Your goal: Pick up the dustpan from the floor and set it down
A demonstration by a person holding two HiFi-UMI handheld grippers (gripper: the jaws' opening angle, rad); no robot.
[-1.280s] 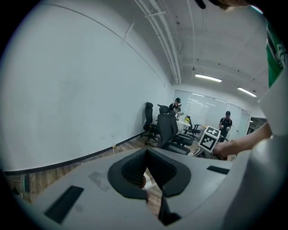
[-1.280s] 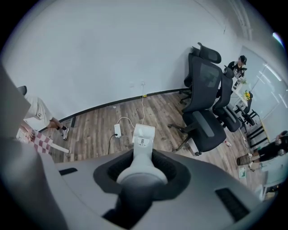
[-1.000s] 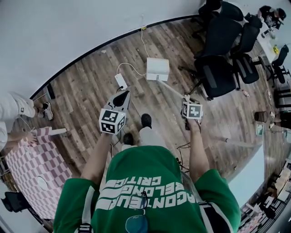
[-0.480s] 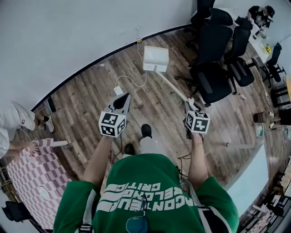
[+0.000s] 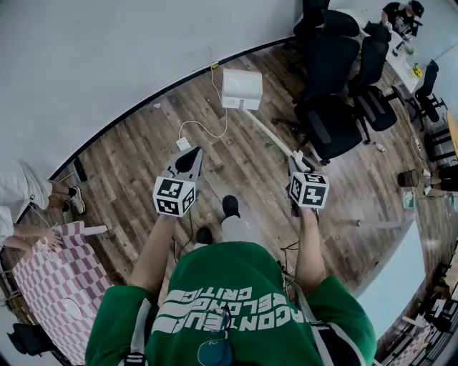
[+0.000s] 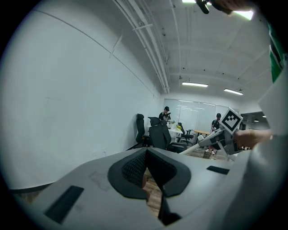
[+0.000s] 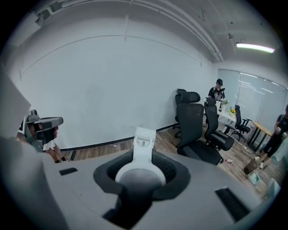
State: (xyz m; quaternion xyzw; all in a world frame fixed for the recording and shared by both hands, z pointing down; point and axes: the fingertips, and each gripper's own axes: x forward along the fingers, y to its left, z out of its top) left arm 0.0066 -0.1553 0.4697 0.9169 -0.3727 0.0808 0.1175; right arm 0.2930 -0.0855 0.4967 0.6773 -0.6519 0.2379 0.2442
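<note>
left tool (image 5: 190,161) pinched shut on nothing, the white dustpan (image 5: 242,88) out ahead by the wall, seemingly clear of the floor (image 5: 136,154), its long handle clamped in our right tool (image 5: 295,166), so we'd grip firm, keep it level and lower it flat before letting go.

Two tools showed in the head view, the left tool (image 5: 192,151) and the right tool (image 5: 295,161), each carrying one marker cube. There was one white dustpan (image 5: 242,88) at the upper middle and one small white plug (image 5: 184,143) on a cord left of centre. Black office chairs (image 5: 330,121) crowded the upper right, at least four; the exact count could not be told. One checkered surface (image 5: 50,275) lay at lower left. Three people appeared: the wearer (image 5: 229,307) at the bottom, one bystander (image 5: 14,187) at the left edge, one seated person (image 5: 399,13) in the upper right corner.
</note>
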